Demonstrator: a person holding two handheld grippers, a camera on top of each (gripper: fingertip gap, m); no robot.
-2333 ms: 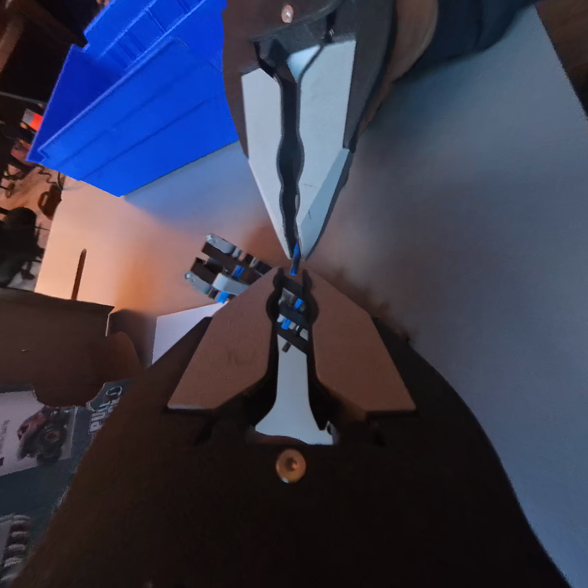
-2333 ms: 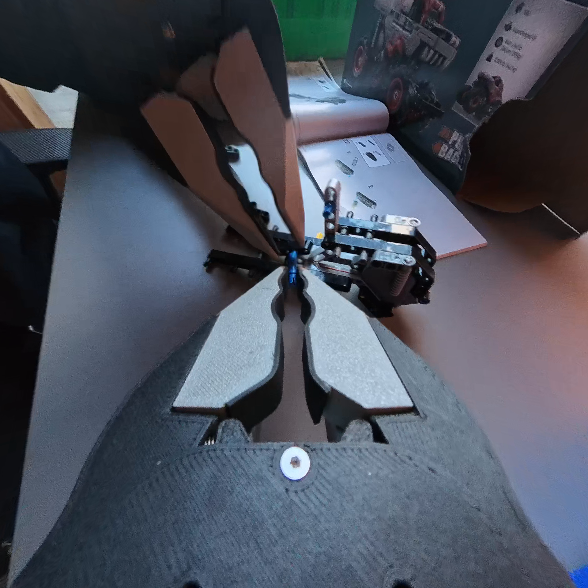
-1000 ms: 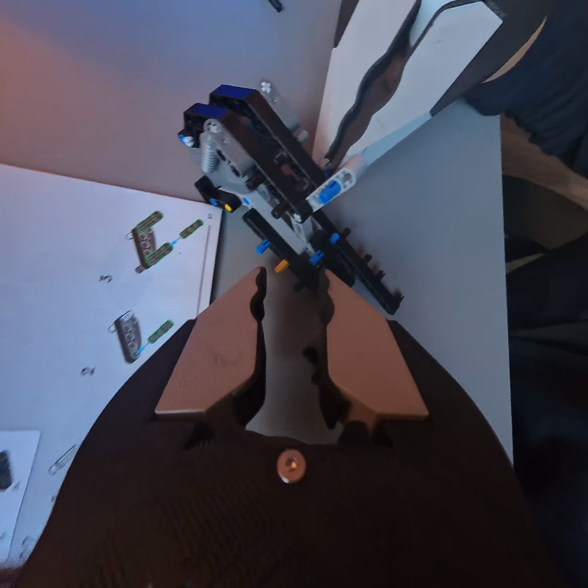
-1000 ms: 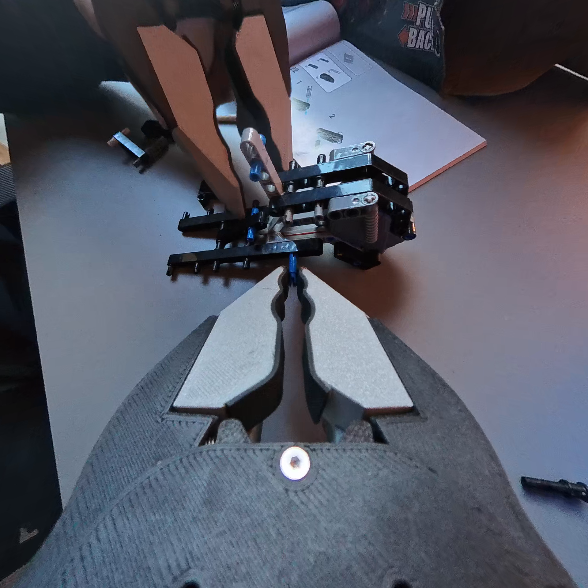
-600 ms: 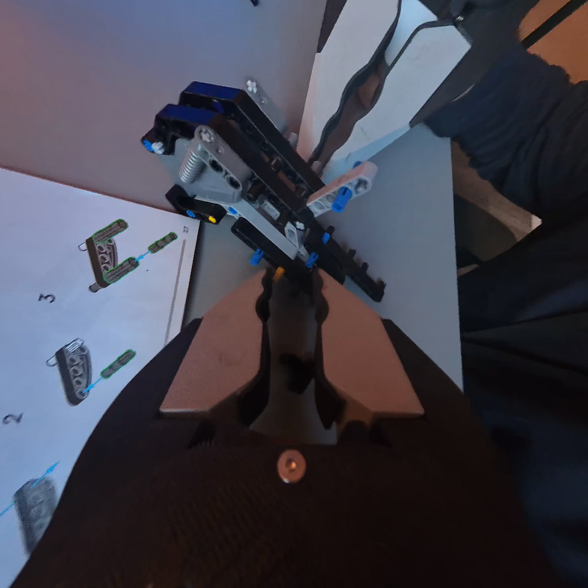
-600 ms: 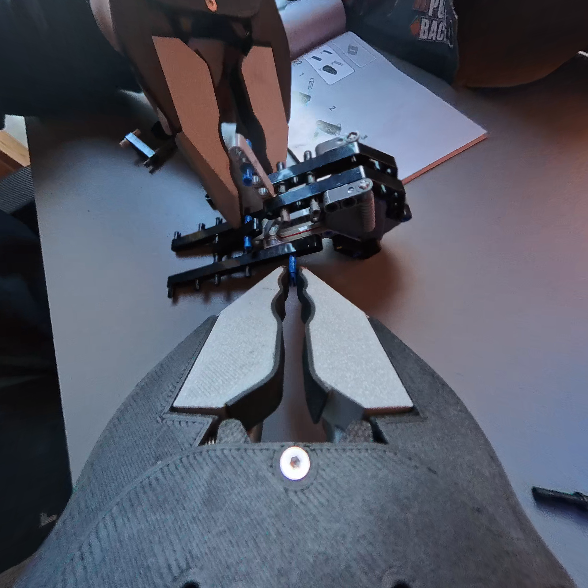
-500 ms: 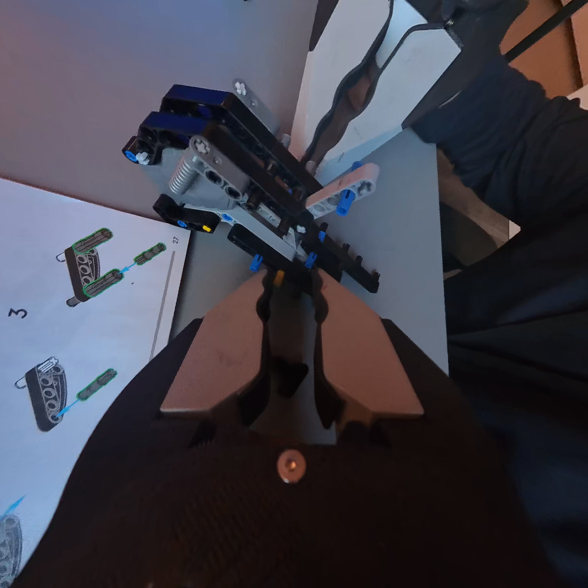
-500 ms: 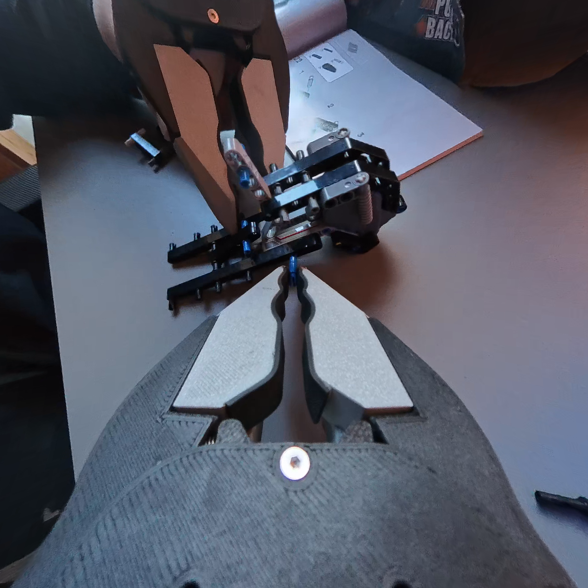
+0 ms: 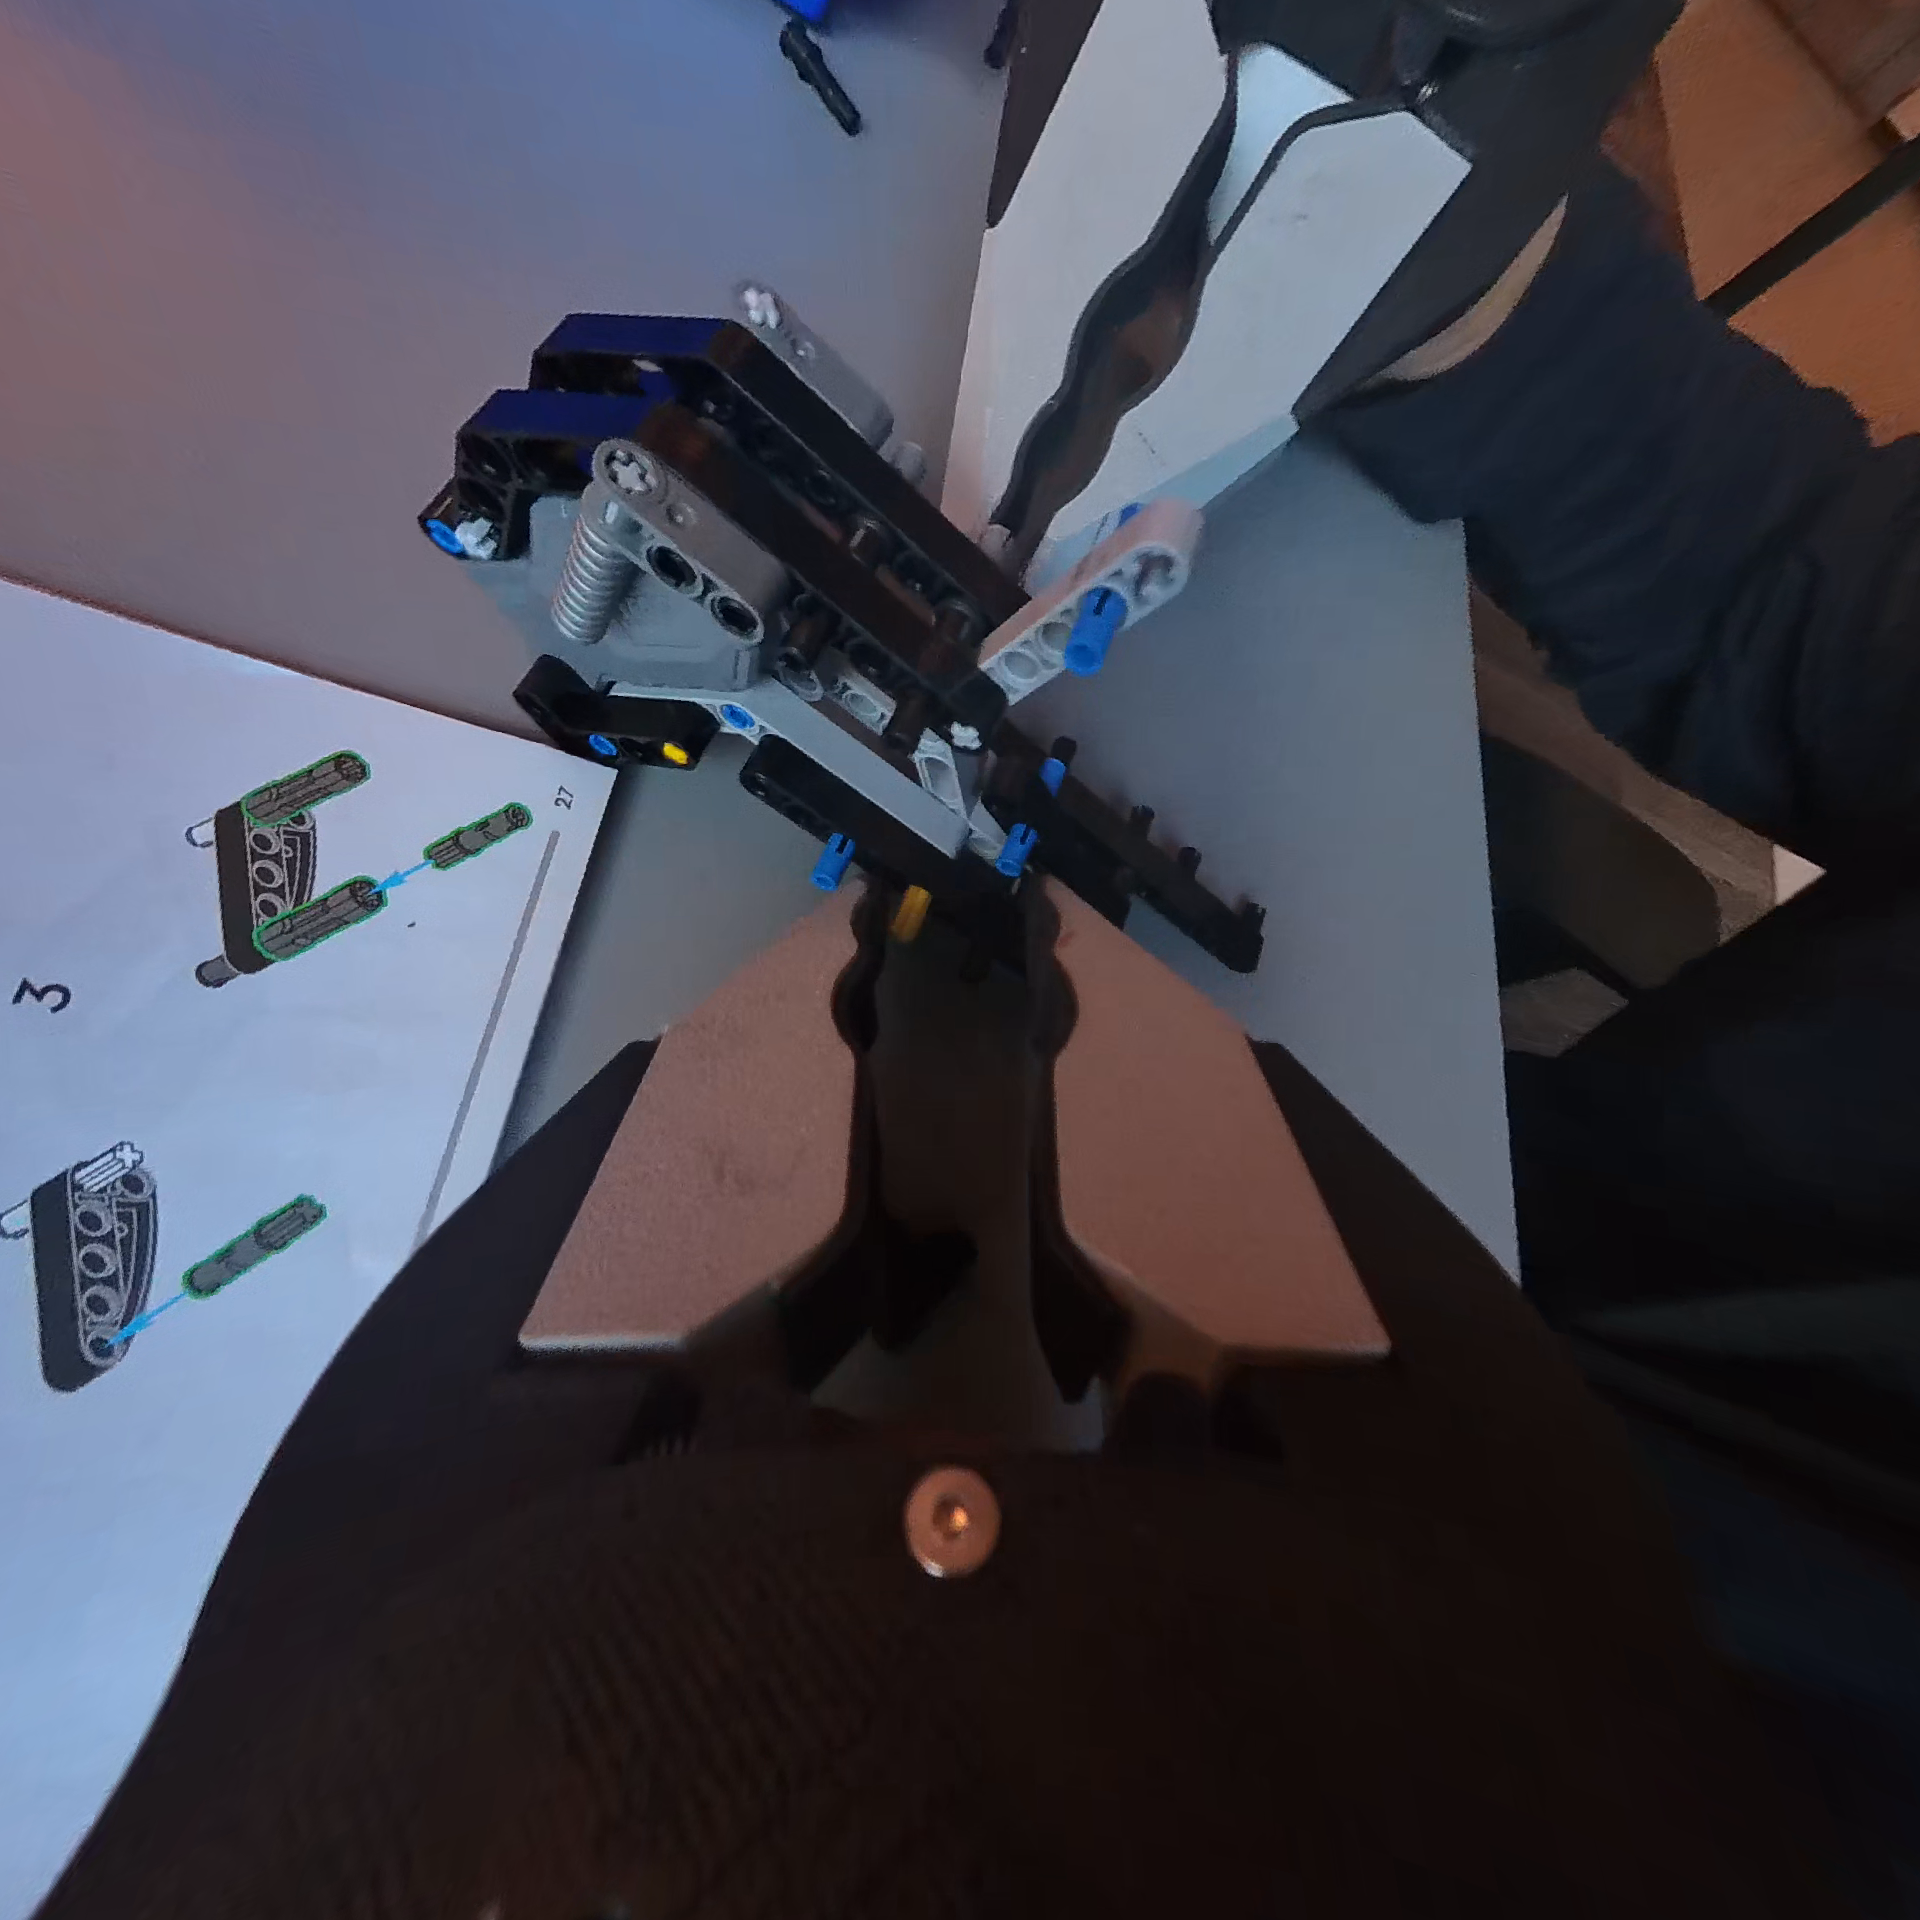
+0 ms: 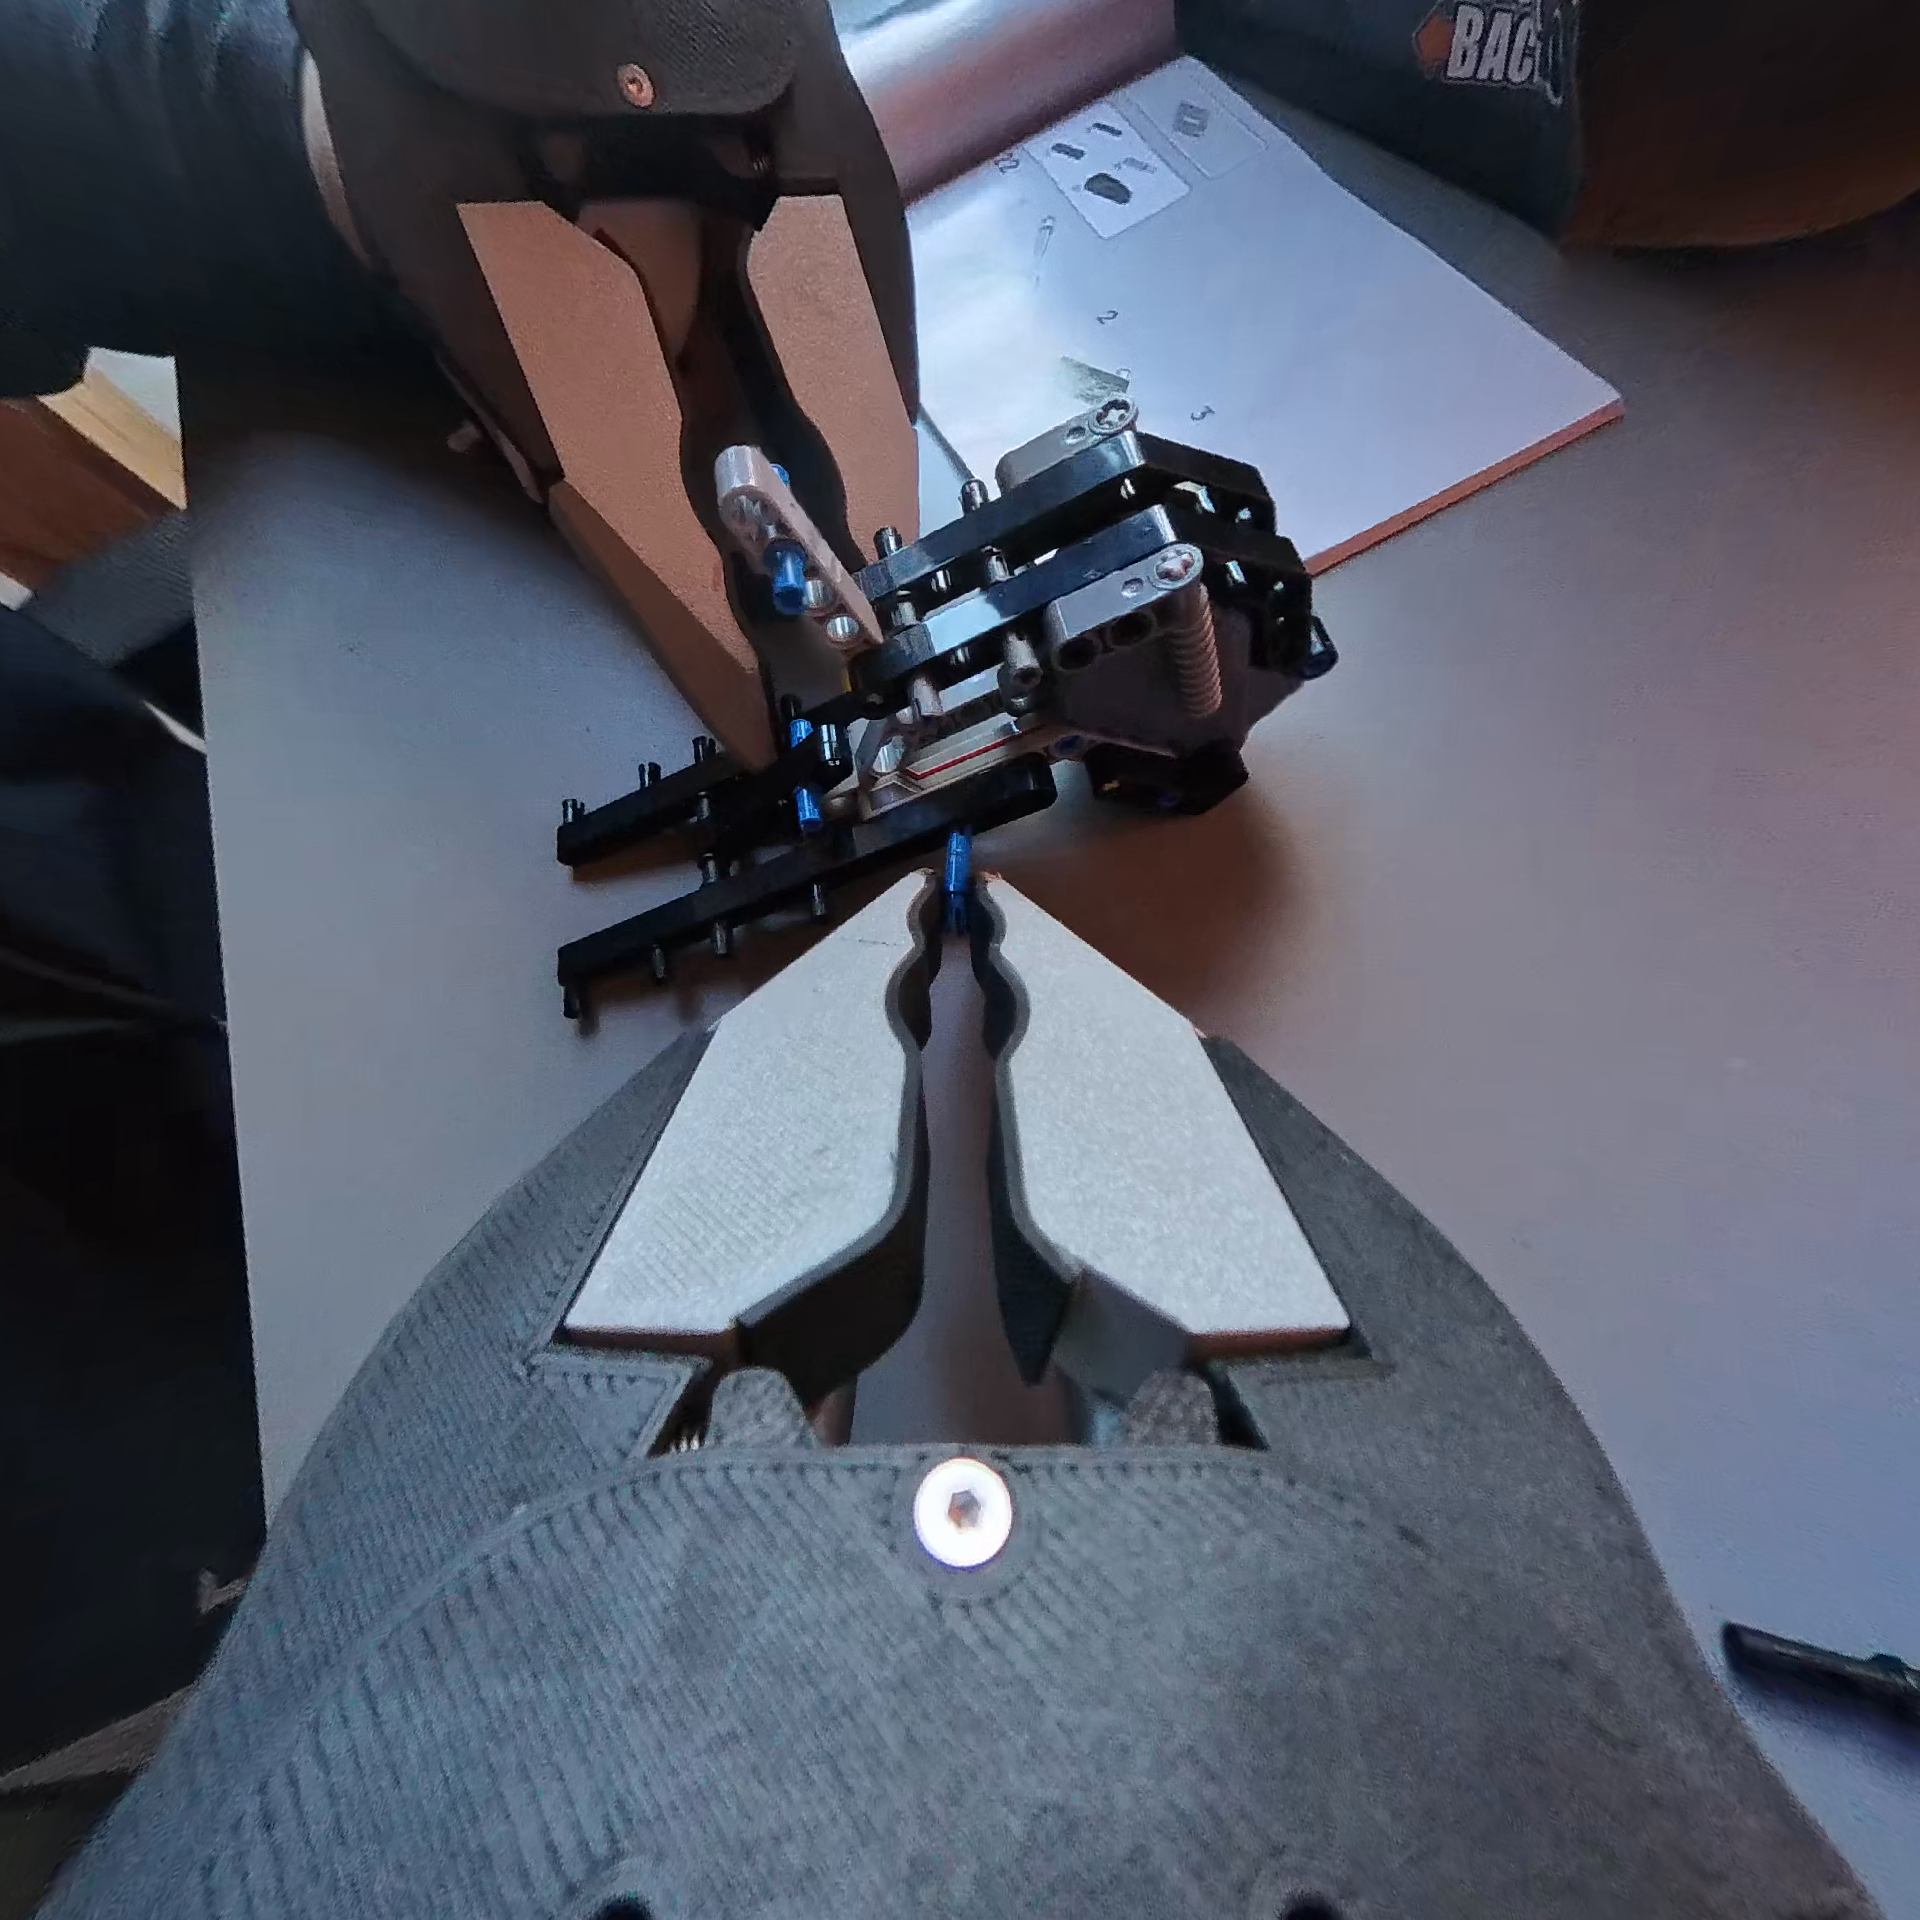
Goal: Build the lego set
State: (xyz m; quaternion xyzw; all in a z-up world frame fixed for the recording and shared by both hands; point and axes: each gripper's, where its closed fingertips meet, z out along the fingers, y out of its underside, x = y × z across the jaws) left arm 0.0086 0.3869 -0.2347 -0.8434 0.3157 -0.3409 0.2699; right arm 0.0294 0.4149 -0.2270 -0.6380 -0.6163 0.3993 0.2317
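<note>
A black and grey lego assembly [image 9: 779, 582] with a grey spring part lies on the grey table [image 10: 1558, 935]; it also shows in the right wrist view [image 10: 1091, 623]. My left gripper [image 9: 945, 909] is shut on the black beams at one end of it and holds it slightly tilted. My right gripper [image 10: 956, 894] is shut on a small blue pin [image 10: 958, 873]. The pin's tip touches the near black beam [image 10: 790, 894]. A light grey beam [image 9: 1091, 613] with a blue pin sticks up from the assembly. The right gripper [image 9: 1013, 525] shows behind the assembly in the left wrist view.
An open instruction booklet [image 9: 208, 987] lies next to the assembly, also in the right wrist view [image 10: 1299, 281]. The dark set box [image 10: 1507, 73] stands behind it. A loose black pin [image 10: 1818, 1683] lies at the near right. A person's dark sleeve [image 9: 1662, 623] is at the table edge.
My left gripper let go, came to the assembly's other end and closed on the black beams, tilting it up. My right gripper kept the blue pin against the near beam.
</note>
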